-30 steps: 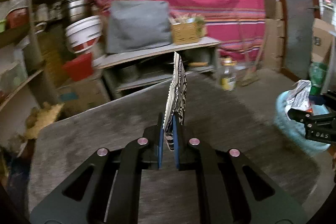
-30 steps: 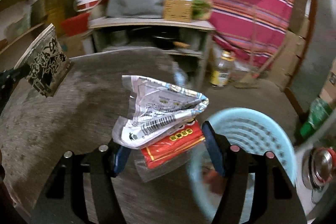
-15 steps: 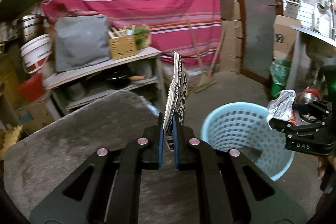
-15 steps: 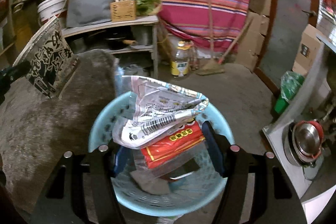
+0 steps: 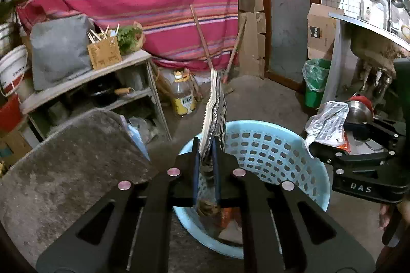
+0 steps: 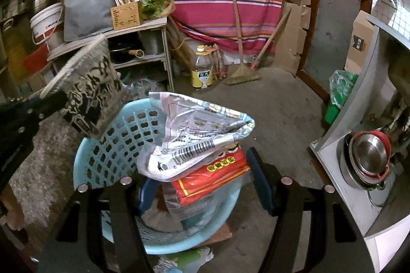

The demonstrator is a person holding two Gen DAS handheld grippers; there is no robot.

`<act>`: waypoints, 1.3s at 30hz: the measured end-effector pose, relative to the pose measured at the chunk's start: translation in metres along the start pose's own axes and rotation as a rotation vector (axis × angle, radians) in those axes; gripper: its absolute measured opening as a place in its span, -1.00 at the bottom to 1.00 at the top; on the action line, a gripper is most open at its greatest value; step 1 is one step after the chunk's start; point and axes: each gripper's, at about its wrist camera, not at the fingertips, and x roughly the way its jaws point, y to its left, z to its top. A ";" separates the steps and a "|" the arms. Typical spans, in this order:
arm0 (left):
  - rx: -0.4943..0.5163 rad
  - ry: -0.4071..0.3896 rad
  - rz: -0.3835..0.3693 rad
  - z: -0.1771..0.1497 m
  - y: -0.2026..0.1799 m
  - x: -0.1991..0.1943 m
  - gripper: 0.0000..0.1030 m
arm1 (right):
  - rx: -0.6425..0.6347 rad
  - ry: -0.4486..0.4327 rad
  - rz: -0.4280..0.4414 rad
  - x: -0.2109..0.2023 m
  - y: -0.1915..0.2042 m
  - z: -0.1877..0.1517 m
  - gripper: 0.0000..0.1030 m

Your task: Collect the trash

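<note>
Beside the grey surface (image 5: 64,157), pinches a black-and-white wrapper (image 5: 215,104) upright in the left tool (image 5: 206,157), jaws just easing apart, over the blue basket (image 5: 269,145) (barely past its rim); risks spilling it outside. Clamps silver and red packets (image 6: 200,134) in the right tool (image 6: 203,170) above the basket; might shed one beyond it if tilted.

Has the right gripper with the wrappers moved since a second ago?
Yes. The right gripper, shut on the wrappers, has swung from above the grey table to over the blue basket.
</note>
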 end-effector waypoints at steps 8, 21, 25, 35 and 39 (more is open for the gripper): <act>-0.040 0.010 0.044 -0.008 0.012 -0.001 -0.03 | 0.002 0.015 0.014 0.007 0.004 -0.006 0.24; -0.114 -0.029 0.226 -0.025 0.062 -0.042 0.88 | -0.034 0.022 0.051 0.037 0.042 -0.008 0.28; -0.130 -0.055 0.247 -0.031 0.071 -0.057 0.89 | -0.028 -0.003 0.050 0.041 0.046 -0.007 0.40; -0.161 -0.088 0.303 -0.059 0.092 -0.101 0.90 | 0.002 -0.029 0.013 0.030 0.054 -0.012 0.92; -0.169 -0.073 0.333 -0.070 0.101 -0.119 0.90 | -0.006 -0.066 0.023 0.010 0.067 -0.020 0.92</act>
